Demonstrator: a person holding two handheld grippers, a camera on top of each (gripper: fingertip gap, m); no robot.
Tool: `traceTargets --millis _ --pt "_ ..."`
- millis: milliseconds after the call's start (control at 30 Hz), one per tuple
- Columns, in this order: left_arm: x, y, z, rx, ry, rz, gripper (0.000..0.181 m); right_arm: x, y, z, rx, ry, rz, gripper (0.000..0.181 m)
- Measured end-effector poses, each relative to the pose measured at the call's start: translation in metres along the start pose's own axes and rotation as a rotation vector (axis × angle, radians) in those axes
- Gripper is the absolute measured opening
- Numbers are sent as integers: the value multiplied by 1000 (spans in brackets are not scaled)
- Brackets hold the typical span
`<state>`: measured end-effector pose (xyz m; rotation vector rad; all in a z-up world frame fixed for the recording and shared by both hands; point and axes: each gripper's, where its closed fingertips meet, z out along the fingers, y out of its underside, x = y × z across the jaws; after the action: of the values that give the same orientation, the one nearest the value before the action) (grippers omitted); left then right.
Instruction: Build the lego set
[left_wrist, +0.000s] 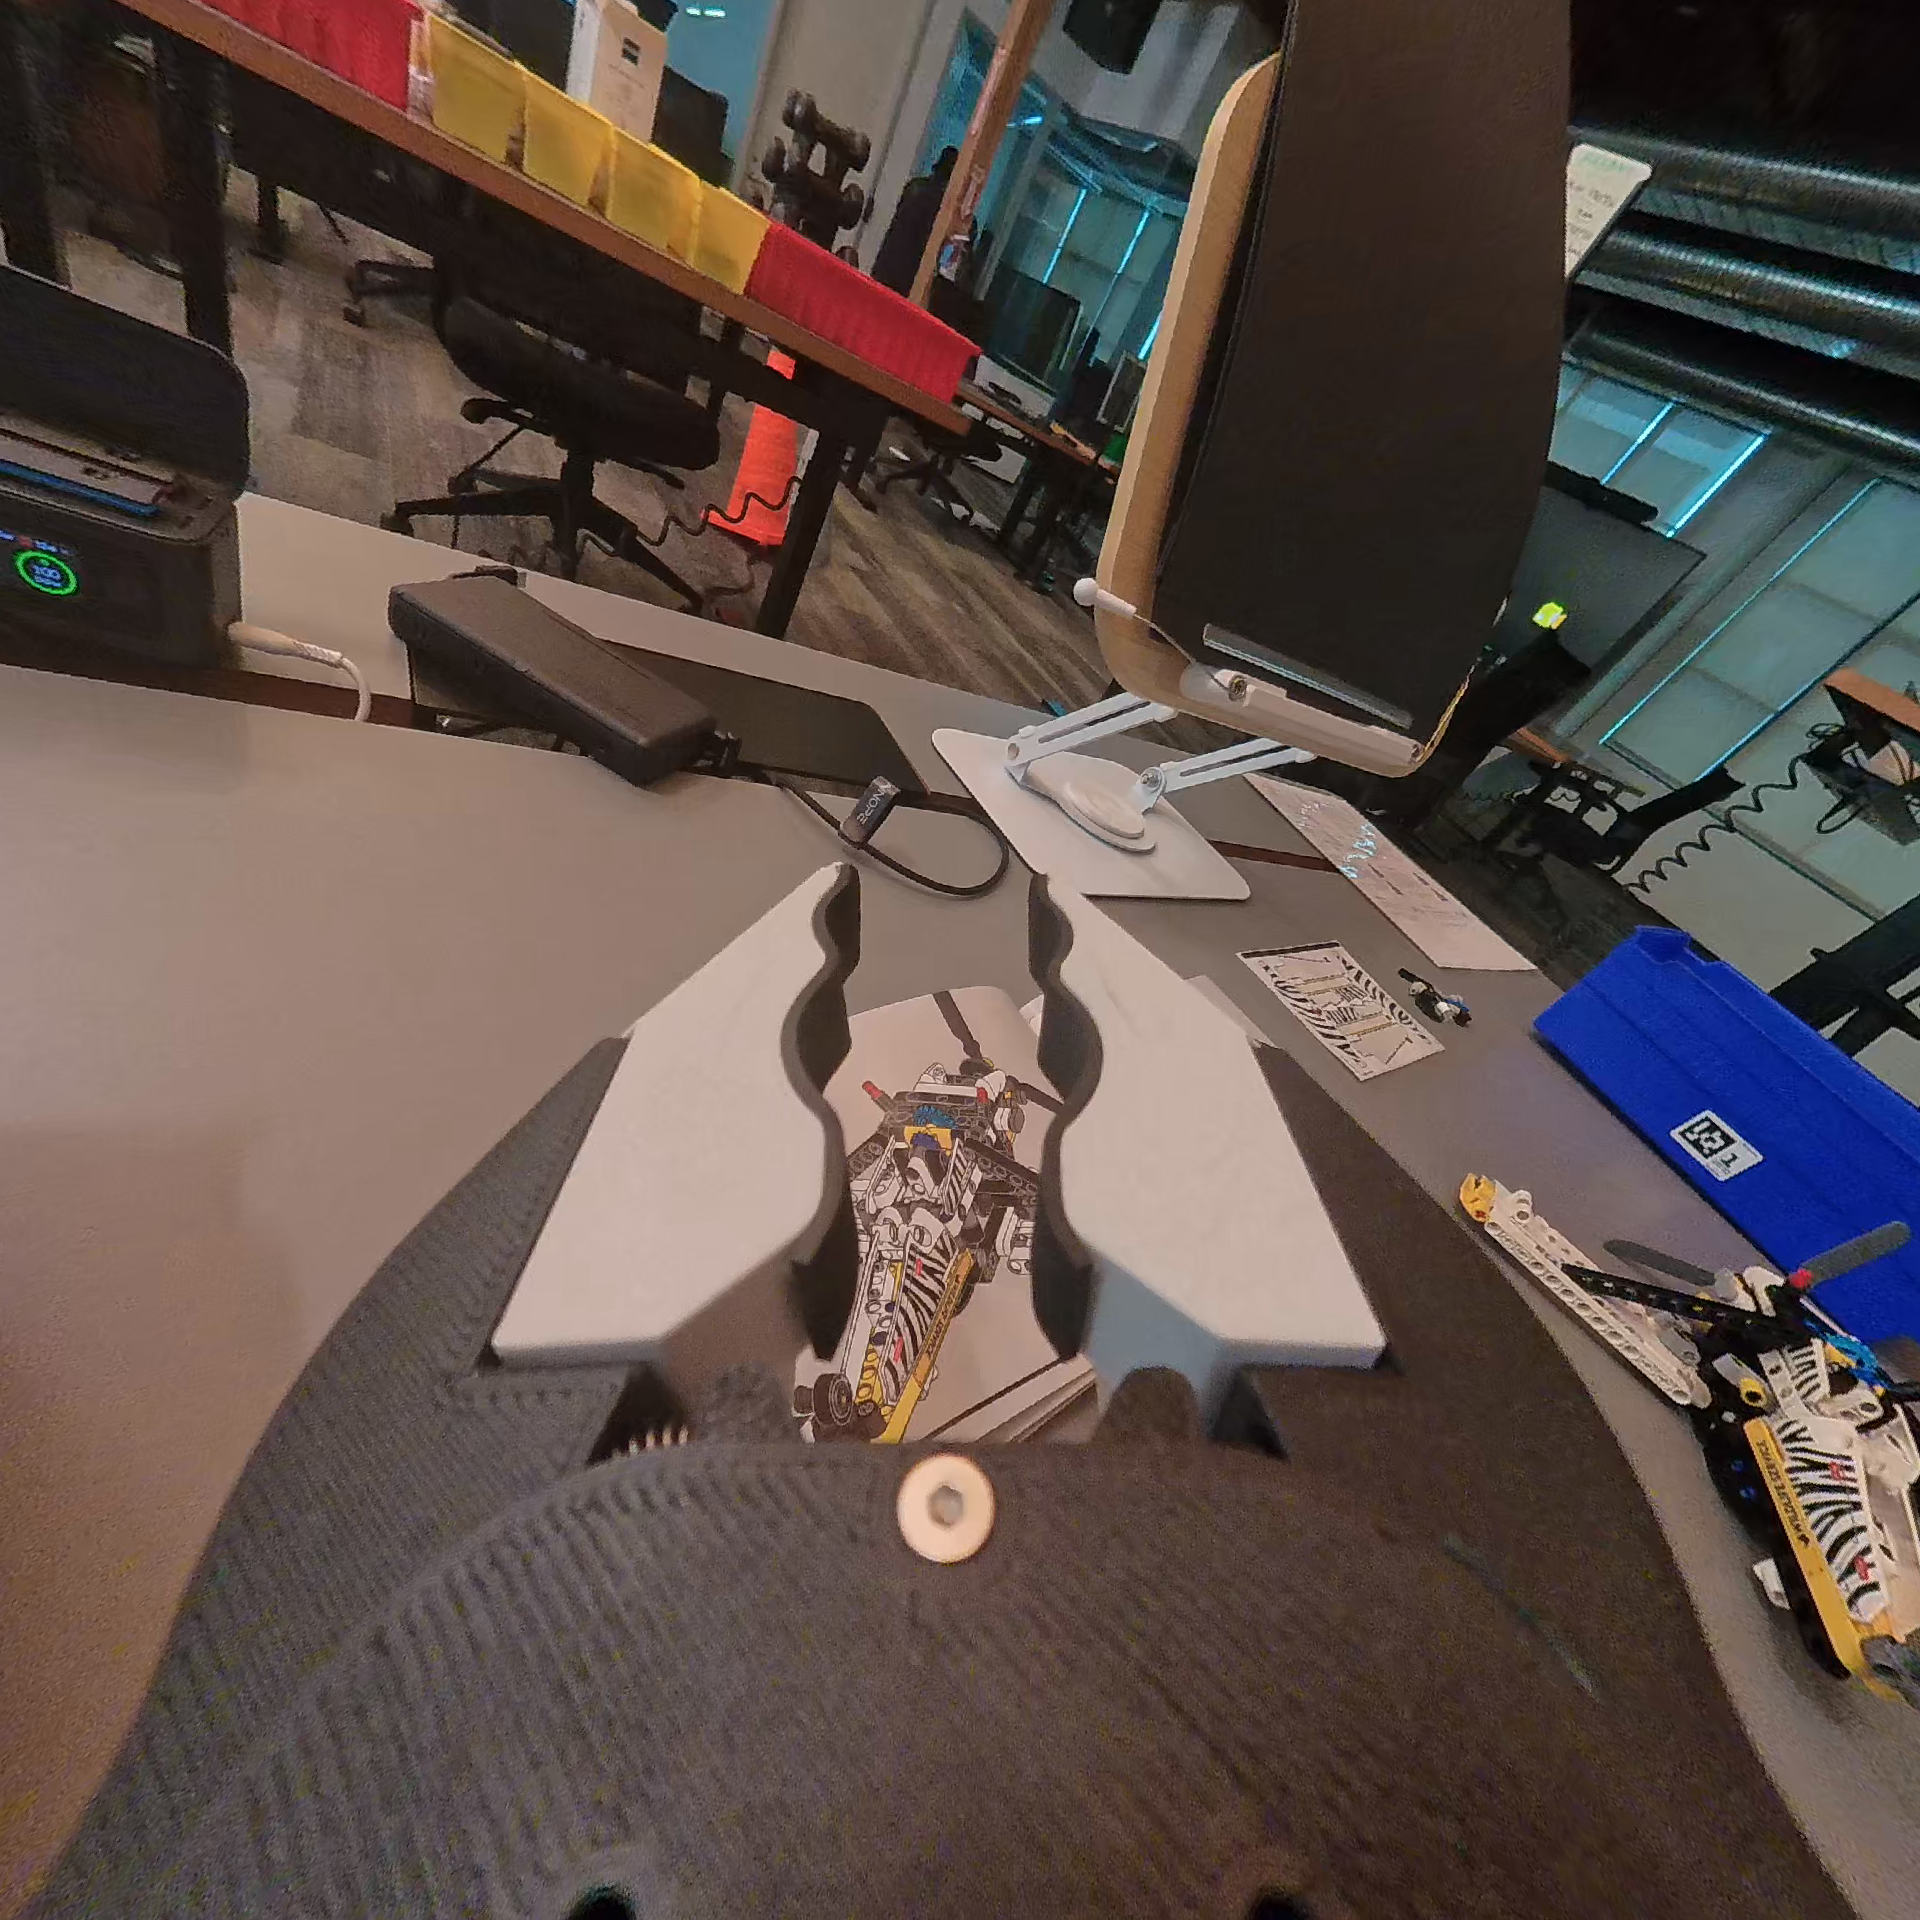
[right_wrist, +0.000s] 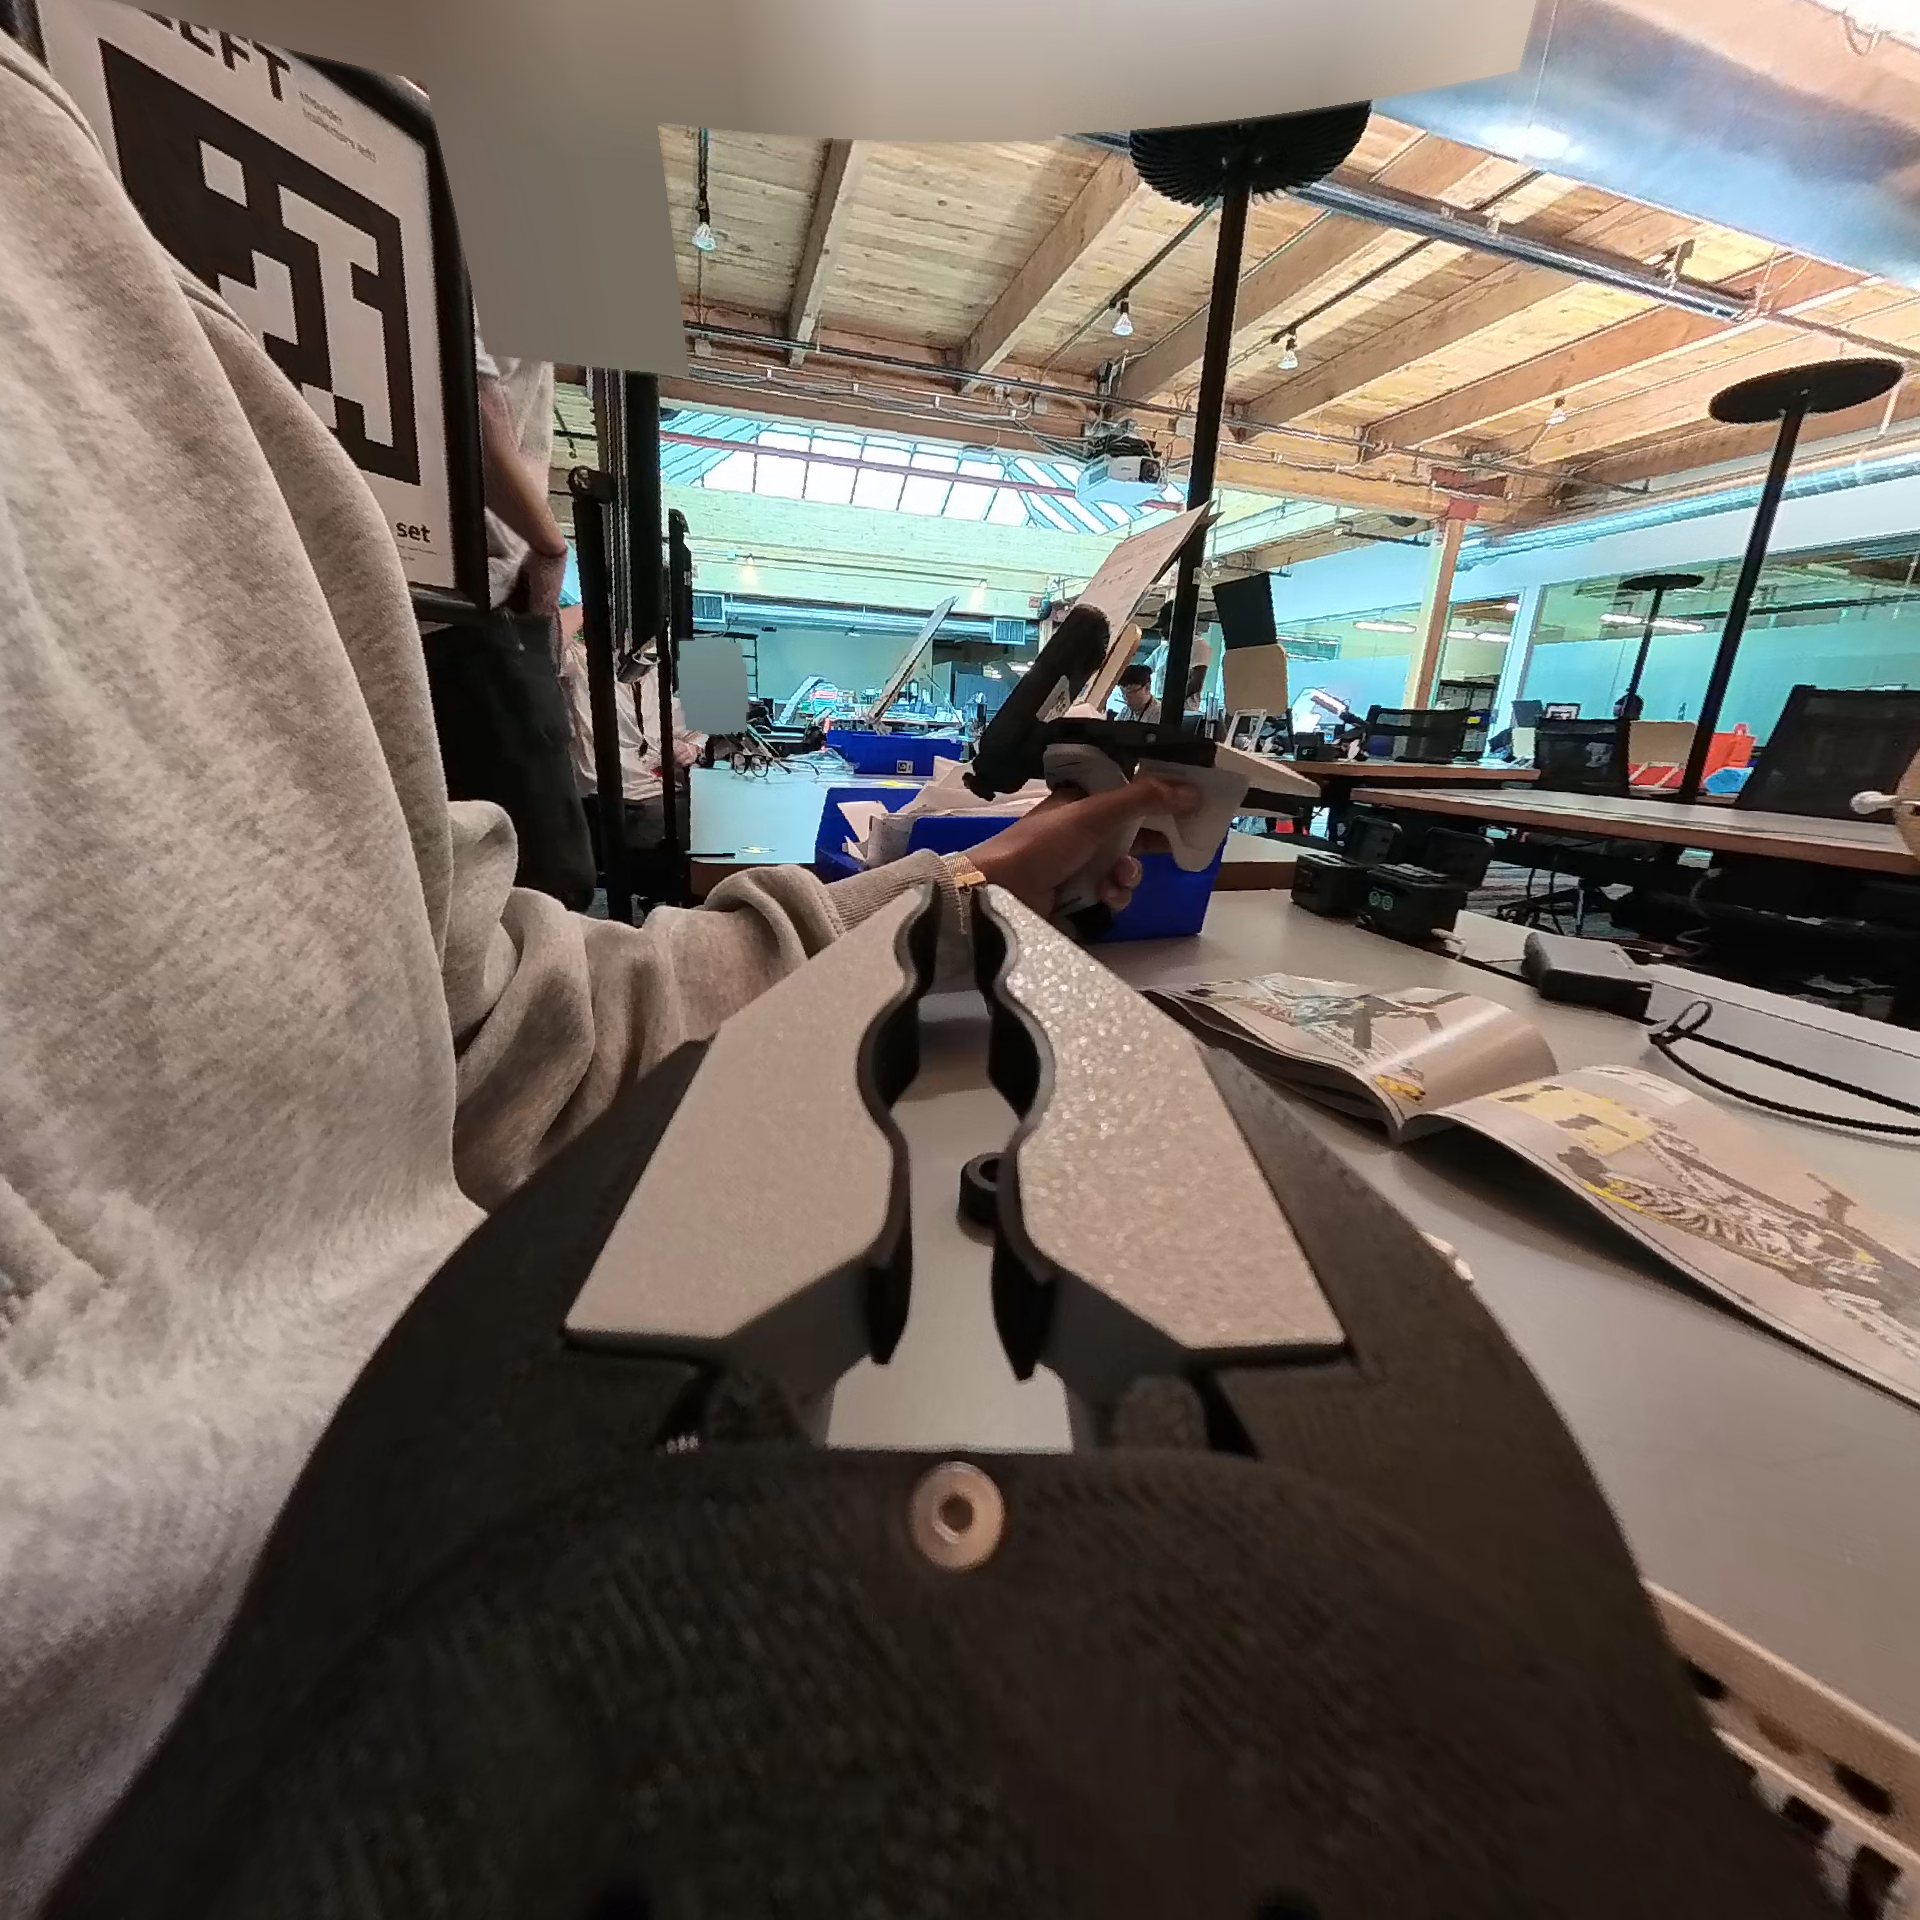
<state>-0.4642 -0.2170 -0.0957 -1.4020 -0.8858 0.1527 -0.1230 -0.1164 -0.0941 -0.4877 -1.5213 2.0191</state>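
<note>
Left wrist view: left gripper (left_wrist: 943, 914) released, jaws apart, empty, hovering over the open booklet (left_wrist: 935, 1195) on the grey table (left_wrist: 312, 987). Largely built model (left_wrist: 1787, 1455) with zebra stickers and rotor lying toward the table's right edge, just beside a blue bin (left_wrist: 1714, 1091); sticker sheet (left_wrist: 1340, 1006) and a small sub-assembly (left_wrist: 1434, 1000) farther back, near a tablet stand (left_wrist: 1112, 821). Right wrist view: right gripper (right_wrist: 961, 914) released too, with a narrow gap and nothing held, poised over a small black ring (right_wrist: 980, 1184) on the table's near edge; booklet (right_wrist: 1455, 1081) to the right. Judged well advanced; loose pieces likely remaining to fit.
</note>
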Motion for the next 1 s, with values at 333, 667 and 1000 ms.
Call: traceTargets --millis 333,667,1000 --pt "-12 14 3 -93 -105 51 24 -1 -1 -1 0 0 2 4" --pt "-44 106 18 -592 -332 191 21 -6 -6 -4 -3 0 2 4" --pt "-53 113 14 -638 -373 193 17 -10 -15 -14 6 0 -2 4"
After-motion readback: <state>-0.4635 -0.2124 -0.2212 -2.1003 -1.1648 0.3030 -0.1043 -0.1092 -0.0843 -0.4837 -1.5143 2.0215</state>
